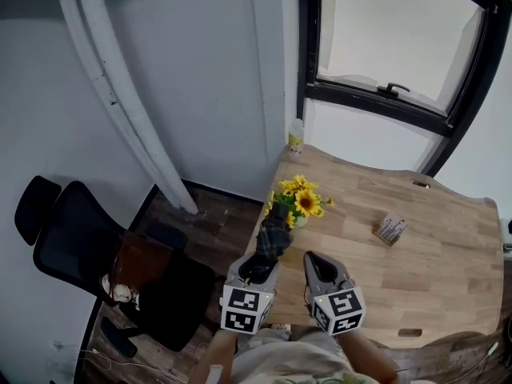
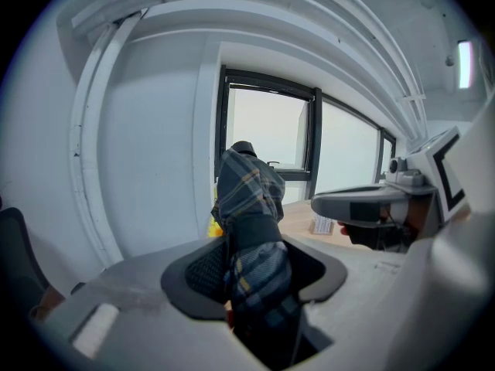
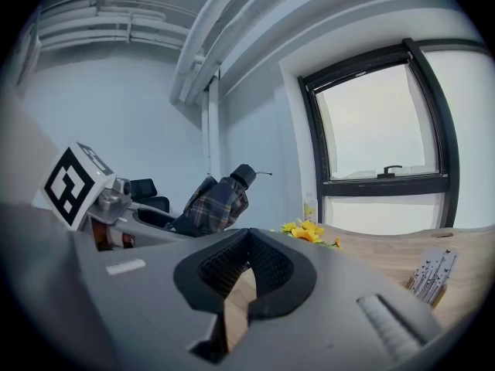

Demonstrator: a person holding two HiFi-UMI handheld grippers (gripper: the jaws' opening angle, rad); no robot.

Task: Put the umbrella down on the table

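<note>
Gripping one folded plaid umbrella (image 1: 274, 234), the left gripper (image 1: 260, 264) has its jaws clamped round the fabric, handle end toward the person. The umbrella is held up in the air at the left edge of the worktop (image 1: 432, 246), near its front left corner, not lying on the wood. Its far end points at one bunch of sunflowers (image 1: 300, 200) by the left edge. The right gripper (image 1: 314, 261) sits just beside the left one, jaws closed together with nothing between them. One small bottle (image 1: 296, 137) stands at the far left corner. One small card stand (image 1: 390, 229) sits mid-worktop. One black chair (image 1: 72, 238) is on the floor left of the worktop.
</note>
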